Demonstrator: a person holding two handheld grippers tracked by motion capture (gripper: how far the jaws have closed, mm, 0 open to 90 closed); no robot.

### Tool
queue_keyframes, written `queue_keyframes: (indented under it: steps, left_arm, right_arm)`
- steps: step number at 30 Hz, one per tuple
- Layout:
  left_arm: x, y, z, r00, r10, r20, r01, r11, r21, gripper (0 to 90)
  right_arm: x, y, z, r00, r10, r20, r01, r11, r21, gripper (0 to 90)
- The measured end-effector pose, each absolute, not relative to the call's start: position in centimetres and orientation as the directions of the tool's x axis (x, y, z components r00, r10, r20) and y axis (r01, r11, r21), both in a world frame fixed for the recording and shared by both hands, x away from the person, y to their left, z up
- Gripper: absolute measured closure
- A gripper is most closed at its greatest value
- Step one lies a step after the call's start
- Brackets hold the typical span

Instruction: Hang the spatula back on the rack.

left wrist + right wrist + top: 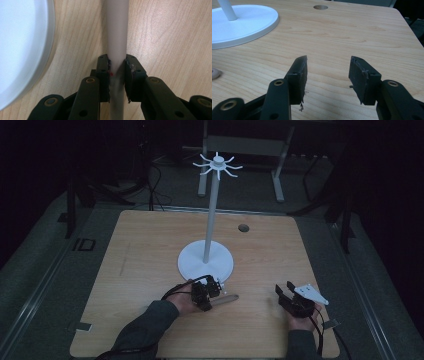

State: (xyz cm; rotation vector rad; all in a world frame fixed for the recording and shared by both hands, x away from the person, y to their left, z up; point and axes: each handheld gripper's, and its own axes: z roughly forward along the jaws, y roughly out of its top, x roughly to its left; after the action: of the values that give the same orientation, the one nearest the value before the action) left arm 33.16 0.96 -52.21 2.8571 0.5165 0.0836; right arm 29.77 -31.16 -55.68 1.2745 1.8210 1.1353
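My left gripper (117, 65) is clamped on the smooth beige cylindrical rod (116, 37): stiff, light, probably slippery, best gripped mid-length; my right gripper (328, 72) gapes empty.

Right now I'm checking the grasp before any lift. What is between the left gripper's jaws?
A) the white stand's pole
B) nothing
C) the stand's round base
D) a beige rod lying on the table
D: in the left gripper view, the left gripper has both pads pressed on the beige rod, which lies on the table beside the white base.
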Motion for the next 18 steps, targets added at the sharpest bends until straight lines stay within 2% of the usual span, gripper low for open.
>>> queue_keyframes:
  steps: [9,18]
  left_arm:
    - [32.7,1.3,-50.8,0.918,0.387,0.085,0.340,-0.879,0.335,75.6]
    - [32.6,1.4,-48.7,0.864,0.487,0.125,0.377,-0.792,0.480,75.6]
  right_arm:
    - [29.8,-31.2,-55.7,-0.329,0.944,-0.021,0.396,0.158,0.905,48.7]
    - [29.8,-31.2,-55.7,-0.326,0.945,-0.019,0.397,0.155,0.905,48.7]
